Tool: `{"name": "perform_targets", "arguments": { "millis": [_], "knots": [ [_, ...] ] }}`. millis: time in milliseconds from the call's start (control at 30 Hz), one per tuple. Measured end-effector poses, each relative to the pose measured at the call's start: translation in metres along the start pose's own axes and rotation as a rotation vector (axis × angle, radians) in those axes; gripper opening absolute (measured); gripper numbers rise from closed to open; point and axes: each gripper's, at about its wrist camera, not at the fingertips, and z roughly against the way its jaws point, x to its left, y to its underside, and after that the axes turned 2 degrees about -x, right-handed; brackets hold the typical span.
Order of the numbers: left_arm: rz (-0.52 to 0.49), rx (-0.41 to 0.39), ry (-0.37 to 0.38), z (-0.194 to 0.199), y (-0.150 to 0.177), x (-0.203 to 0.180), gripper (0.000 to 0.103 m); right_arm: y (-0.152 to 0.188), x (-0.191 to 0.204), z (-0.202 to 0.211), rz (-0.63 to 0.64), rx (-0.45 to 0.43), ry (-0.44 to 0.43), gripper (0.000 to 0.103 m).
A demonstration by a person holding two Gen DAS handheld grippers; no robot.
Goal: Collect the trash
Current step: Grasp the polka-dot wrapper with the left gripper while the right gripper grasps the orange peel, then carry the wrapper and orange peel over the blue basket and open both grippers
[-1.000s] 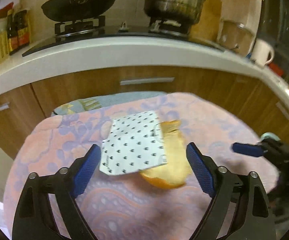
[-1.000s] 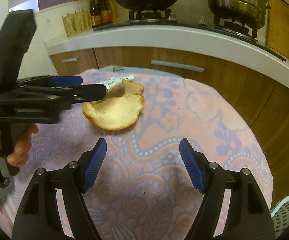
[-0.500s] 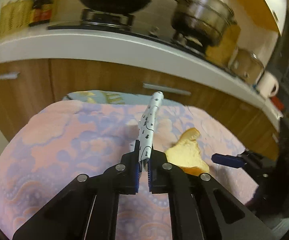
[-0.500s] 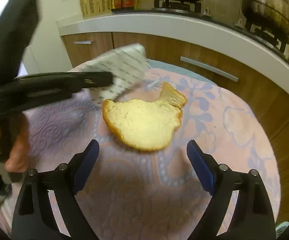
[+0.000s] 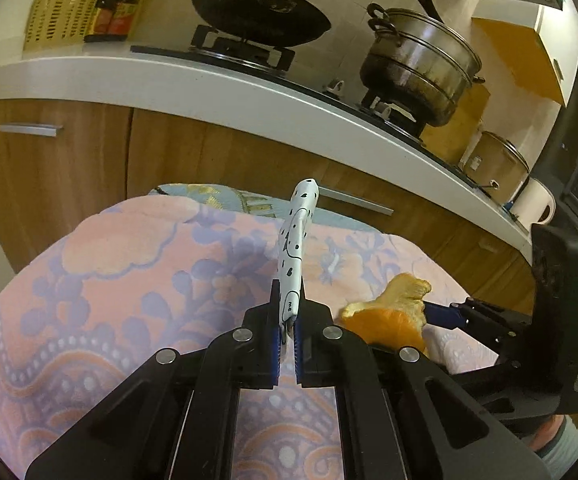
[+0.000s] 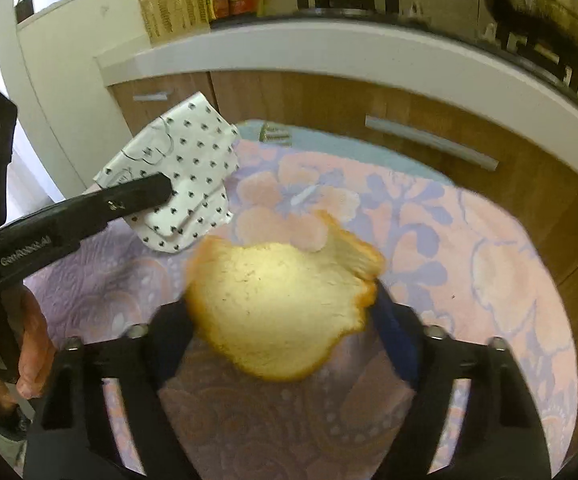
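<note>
A white wrapper with black spots [image 5: 295,240] stands on edge above the pink patterned cloth [image 5: 129,280], and my left gripper [image 5: 287,312] is shut on its lower end. In the right wrist view the same wrapper [image 6: 193,160] hangs off the left gripper [image 6: 165,188] at the upper left. An orange peel [image 6: 277,304], pale side up, spans the gap of my right gripper [image 6: 279,308]. Its jaws are closing and both pads touch the peel's edges. In the left wrist view the peel [image 5: 385,316] sits low at the right, beside one blue pad of the right gripper [image 5: 441,314].
Wooden cabinets [image 5: 69,152] and a white counter edge [image 5: 249,96] run behind the clothed table. A black pan [image 5: 257,12] and a steel pot [image 5: 421,68] stand on the stove. A person's hand [image 6: 29,352] holds the left gripper's handle.
The left jaws shut on the spotted wrapper and lifted it upright off the peel. The right gripper moved forward over the peel and its jaws narrowed onto it.
</note>
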Motion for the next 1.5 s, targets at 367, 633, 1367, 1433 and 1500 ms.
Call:
{"name": "perform_targets", "arguments": {
  "millis": [367,633,1367,1433,1500],
  "knots": [
    [0.027,-0.011,0.022,0.002,0.000,0.005,0.003,0.006,-0.007,0.020,-0.034,-0.085,-0.036,0.026],
    [-0.024,-0.050,0.007,0.041,-0.014,-0.015,0.003,0.031,-0.021,0.073,-0.064,-0.138,0.010,0.026],
    [-0.139,-0.113,0.181,0.149,-0.005,-0.196,0.003,0.107,-0.073,0.248,-0.245,-0.281,0.198,0.026],
    [-0.149,-0.090,0.223,0.145,0.006,-0.217,0.003,0.123,-0.093,0.263,-0.302,-0.292,0.231,0.026],
    [-0.156,-0.058,0.265,0.136,0.019,-0.243,0.003,0.136,-0.112,0.276,-0.358,-0.295,0.263,0.026]
  ]
}}
